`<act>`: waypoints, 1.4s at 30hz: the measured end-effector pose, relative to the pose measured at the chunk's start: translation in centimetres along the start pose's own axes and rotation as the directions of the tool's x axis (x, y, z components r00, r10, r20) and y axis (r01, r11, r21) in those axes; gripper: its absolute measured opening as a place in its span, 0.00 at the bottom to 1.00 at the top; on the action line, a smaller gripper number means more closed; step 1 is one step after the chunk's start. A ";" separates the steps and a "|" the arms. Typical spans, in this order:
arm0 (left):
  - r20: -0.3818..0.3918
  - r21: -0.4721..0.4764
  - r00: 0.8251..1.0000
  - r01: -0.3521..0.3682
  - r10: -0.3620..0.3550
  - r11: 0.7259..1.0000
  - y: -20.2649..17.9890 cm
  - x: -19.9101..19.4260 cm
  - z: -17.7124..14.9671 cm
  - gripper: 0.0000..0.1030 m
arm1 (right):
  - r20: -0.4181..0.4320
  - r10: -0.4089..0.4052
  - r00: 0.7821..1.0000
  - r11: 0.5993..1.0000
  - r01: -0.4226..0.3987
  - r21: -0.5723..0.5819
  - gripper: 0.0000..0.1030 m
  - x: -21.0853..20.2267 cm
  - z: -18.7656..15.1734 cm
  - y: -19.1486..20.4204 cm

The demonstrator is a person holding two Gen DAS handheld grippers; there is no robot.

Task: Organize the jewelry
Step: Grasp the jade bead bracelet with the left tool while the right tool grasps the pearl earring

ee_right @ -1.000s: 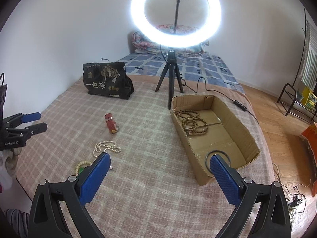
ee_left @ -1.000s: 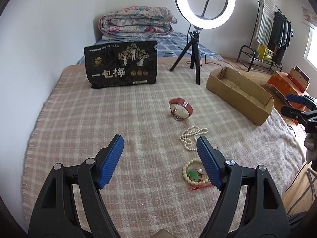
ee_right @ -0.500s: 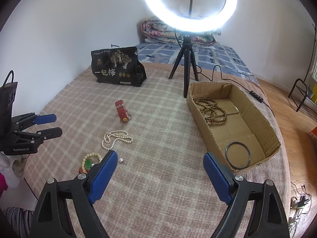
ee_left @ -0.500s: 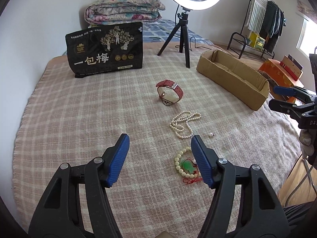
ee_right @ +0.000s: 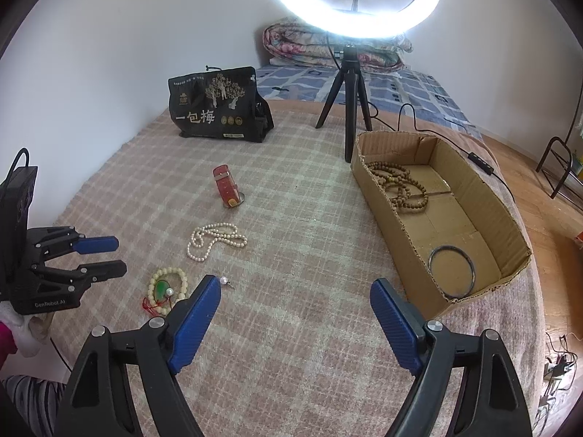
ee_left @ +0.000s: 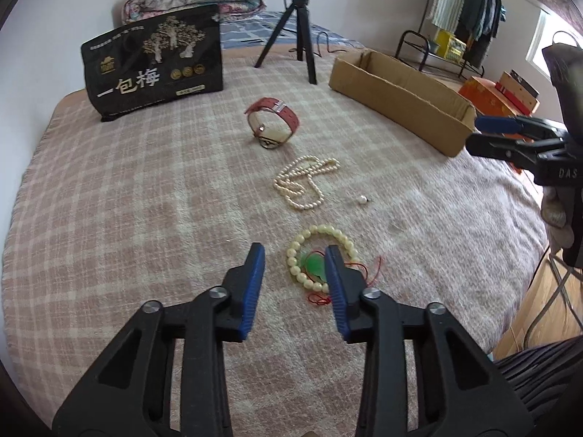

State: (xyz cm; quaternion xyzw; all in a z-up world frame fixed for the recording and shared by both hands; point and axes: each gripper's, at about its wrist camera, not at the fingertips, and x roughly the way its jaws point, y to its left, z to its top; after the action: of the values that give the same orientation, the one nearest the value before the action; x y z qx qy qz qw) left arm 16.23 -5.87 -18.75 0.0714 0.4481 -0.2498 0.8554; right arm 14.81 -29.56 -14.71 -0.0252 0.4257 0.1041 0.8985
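A cream bead bracelet [ee_left: 324,229] [ee_right: 171,271] with a green pendant and red cord lies on the checked blanket. My left gripper [ee_left: 293,253] [ee_right: 122,256] hovers over it with its jaws closing. The bracelet's left beads show between them and the pads touch nothing. Farther off lie a pearl necklace [ee_left: 306,182] [ee_right: 213,240], a loose pearl [ee_left: 362,200] [ee_right: 224,281] and a red watch [ee_left: 273,123] [ee_right: 227,189]. My right gripper [ee_right: 296,286] [ee_left: 473,133] stands wide, closing slightly, with nothing between its jaws. The cardboard box [ee_right: 484,200] [ee_left: 400,87] holds brown bead strings [ee_right: 400,185] and a dark bangle [ee_right: 452,269].
A black printed bag [ee_left: 153,65] stands at the back left. A ring light's tripod [ee_left: 302,36] is planted behind the watch, with its cable trailing past the box. Folded quilts [ee_right: 335,43] lie at the far wall. The blanket's edge drops to a wooden floor on the right.
My left gripper has sunk toward the bead bracelet and its jaws have narrowed a lot. The right gripper has dipped and closed a little. The jewelry has not moved.
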 end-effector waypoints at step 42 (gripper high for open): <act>-0.138 0.179 0.990 0.002 0.023 0.984 -1.1 7.8 1.8 0.16 | -0.152 0.175 0.973 0.984 -0.178 -0.009 0.56 8.5 -1.1 3.9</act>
State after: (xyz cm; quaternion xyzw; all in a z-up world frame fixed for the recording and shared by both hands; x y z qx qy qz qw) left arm 20.71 -10.24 -23.89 0.1674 0.4823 -0.2788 0.8134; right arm 18.39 -24.54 -21.78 -0.0051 0.4914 0.1862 0.8507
